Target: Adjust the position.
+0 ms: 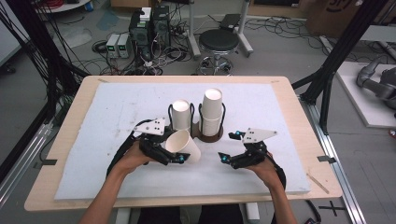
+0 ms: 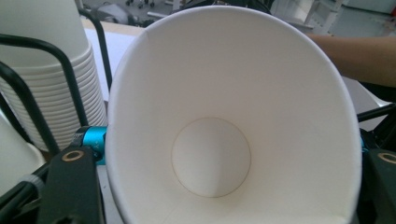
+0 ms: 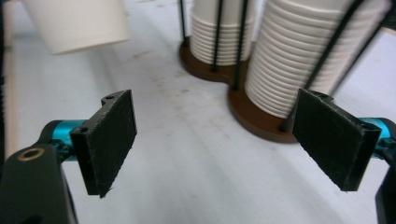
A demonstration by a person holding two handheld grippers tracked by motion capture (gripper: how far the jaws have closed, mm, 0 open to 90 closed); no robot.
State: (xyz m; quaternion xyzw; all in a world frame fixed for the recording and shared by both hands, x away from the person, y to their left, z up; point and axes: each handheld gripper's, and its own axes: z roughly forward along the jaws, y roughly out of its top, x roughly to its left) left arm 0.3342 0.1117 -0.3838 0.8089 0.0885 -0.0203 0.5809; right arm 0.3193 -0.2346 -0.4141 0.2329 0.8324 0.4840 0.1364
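Forearms enter from the near edge of the worktop point(image 1: 65, 154), a pale wooden board covered by a white, slightly scuffed foam mat point(image 1: 116, 116). Beyond its far edge, on the grey floor, sit computer boxes point(image 1: 149, 28) amid tangled cables and a round black stool point(image 1: 219, 44); black frame struts rise at both sides.

At the left, the left hand point(image 1: 133, 156) grips the left gripper point(image 1: 180, 156), angled toward the middle of the mat. Its jaws are closed on a single white paper cup point(image 1: 183, 145), which is tipped so its mouth faces back toward the person. In the left gripper view the cup point(image 2: 233, 116) shows its smooth, tapered inside and round bottom disc, with a black jaw at either side of its rim.

Just behind the cup stands a brown double-round holder point(image 1: 210, 135) with thin black wire uprights. It carries two stacks of nested cups: a shorter stack point(image 1: 181, 114) and, to its right, a taller stack point(image 1: 211, 112), their ribbed rims layered closely.

At the right, the right hand point(image 1: 266, 168) holds the right gripper point(image 1: 229, 147) low over the mat, pointing left toward the holder. Its jaws stand wide apart with nothing between them, their flat black pads point(image 3: 112, 140) matte and rough-edged.
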